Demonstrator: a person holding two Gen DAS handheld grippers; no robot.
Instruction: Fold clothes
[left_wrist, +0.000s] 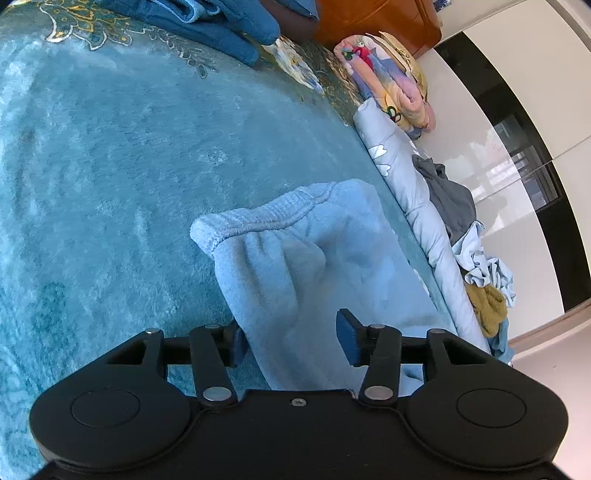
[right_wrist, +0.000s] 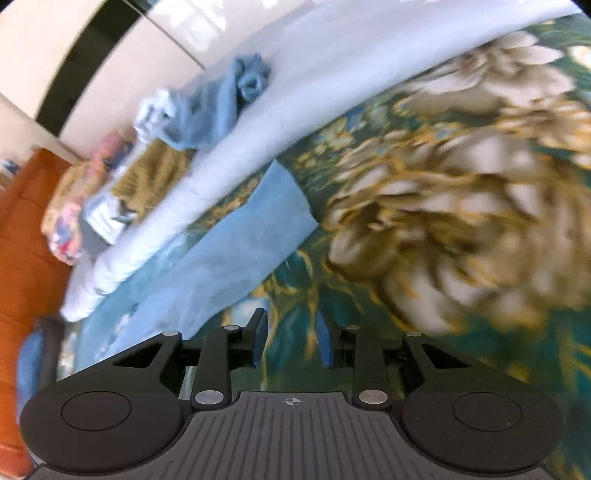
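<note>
Left view: fuzzy teal blanket (left_wrist: 110, 166) on the left w/ dark blue clothes (left_wrist: 221, 26) at the top. Light blue pants (left_wrist: 314, 258) lying flat on blanket in the middle, stretchy waistband (left_wrist: 266, 218) facing away. Left claw (left_wrist: 291, 343) spread wide over the pants, not pinching. Messy clothes pile (left_wrist: 476, 266) at right.

Right view, blurry: same light blue pants (right_wrist: 236, 251) on left. Right claw (right_wrist: 291, 339) spread wide, nothing in it, above flower bedspread (right_wrist: 443, 203).
</note>
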